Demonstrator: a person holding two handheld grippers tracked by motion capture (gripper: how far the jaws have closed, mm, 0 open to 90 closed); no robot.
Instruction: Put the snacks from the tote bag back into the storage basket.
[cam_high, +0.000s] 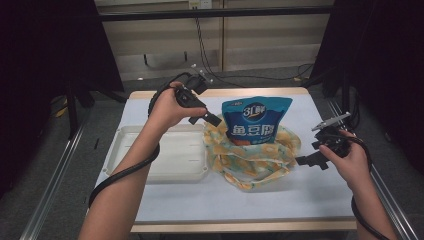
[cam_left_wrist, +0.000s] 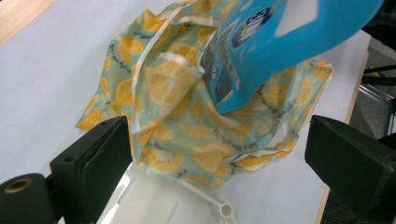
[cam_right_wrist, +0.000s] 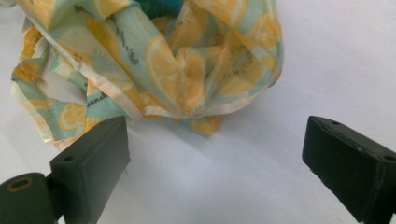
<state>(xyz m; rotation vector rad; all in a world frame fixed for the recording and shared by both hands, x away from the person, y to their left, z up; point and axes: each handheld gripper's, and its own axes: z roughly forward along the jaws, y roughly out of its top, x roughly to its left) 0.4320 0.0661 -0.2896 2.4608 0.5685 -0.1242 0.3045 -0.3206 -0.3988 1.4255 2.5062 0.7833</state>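
A counter (cam_high: 165, 200) with a pale lavender-white top and a light wooden edge stands on a grey floor (cam_high: 50, 165). Behind it runs a beige panelled wall (cam_high: 260, 35) crossed by a dark horizontal bar (cam_high: 215, 14), with black cables (cam_high: 205, 45) hanging down to the floor. Black curtains (cam_high: 45, 45) close in both sides. Metal rails (cam_high: 52, 185) flank the counter. The light is dim and even.

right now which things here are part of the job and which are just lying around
In the job:
lemon-print fabric bag
blue snack pouch, standing in the bag
left tongs, open
right tongs, open

Lying about:
white plastic tray
cables on the floor
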